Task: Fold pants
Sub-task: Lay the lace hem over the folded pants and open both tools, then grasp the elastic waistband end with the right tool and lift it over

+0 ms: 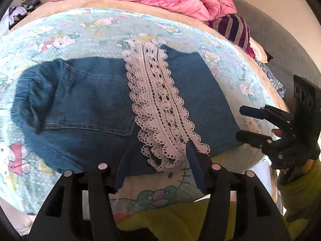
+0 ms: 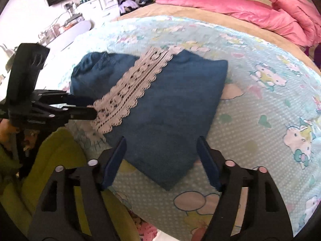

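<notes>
While pants (image 2: 160, 108) lie folded, hand-held grippers gape, empty.

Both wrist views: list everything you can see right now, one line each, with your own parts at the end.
pants: one, blue denim, folded on the bedspread
lace strip: one, white, running across the pants
bedspread: one, pale blue with cartoon print, covering the bed
quilt: one, pink, bunched at the far end
striped cloth: one, purple and tan, far right bed edge
left tongs: open, at the lace's near end
right tongs: open, straddling the pants' near corner
sleeve: yellow-green
</notes>
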A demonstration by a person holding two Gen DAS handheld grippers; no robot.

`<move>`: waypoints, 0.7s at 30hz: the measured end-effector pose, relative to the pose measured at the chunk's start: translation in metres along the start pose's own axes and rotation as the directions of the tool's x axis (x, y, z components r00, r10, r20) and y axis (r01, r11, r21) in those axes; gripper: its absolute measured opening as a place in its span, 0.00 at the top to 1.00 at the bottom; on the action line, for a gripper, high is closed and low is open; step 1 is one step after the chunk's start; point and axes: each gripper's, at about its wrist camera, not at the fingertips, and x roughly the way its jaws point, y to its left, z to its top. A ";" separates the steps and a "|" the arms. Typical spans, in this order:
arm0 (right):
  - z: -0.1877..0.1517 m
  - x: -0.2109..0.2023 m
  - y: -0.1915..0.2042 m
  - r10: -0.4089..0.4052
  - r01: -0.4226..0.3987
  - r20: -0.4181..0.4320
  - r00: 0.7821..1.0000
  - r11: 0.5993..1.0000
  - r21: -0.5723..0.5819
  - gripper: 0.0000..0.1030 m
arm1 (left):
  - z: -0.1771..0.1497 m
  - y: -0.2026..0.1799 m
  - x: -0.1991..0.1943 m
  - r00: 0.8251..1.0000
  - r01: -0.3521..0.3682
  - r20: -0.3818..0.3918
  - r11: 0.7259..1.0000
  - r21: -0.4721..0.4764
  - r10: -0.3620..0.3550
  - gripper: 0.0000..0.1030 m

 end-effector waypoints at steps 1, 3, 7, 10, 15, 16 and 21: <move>0.001 -0.001 0.000 -0.005 0.005 0.004 1.000 1.000 0.005 0.31 | 0.001 0.000 -0.002 1.000 -0.005 0.005 1.000 0.000 0.005 0.45; 0.002 -0.002 0.000 -0.017 0.017 0.008 1.000 1.000 0.010 0.24 | 0.003 0.002 -0.009 1.000 -0.018 0.022 1.000 -0.005 0.019 0.38; 0.007 -0.007 0.001 -0.024 0.024 0.027 0.999 1.000 0.016 0.19 | 0.004 0.008 -0.023 0.997 -0.047 0.053 0.999 -0.015 0.048 0.32; 0.013 -0.010 0.003 -0.033 0.033 0.043 0.999 0.999 0.008 0.17 | 0.005 0.012 -0.032 0.993 -0.088 0.073 0.996 -0.021 0.090 0.13; 0.028 -0.013 0.011 -0.023 0.023 0.073 0.997 1.000 -0.001 0.13 | 0.006 0.023 -0.045 0.987 -0.122 0.098 0.992 -0.040 0.125 0.08; 0.032 -0.013 0.013 -0.017 0.017 0.080 0.997 1.000 -0.003 0.13 | 0.006 0.026 -0.048 0.986 -0.126 0.102 0.991 -0.046 0.131 0.08; 0.054 -0.007 0.026 0.023 -0.021 0.092 0.995 1.000 -0.023 0.11 | 0.002 0.049 -0.061 0.979 -0.154 0.119 0.982 -0.107 0.166 0.06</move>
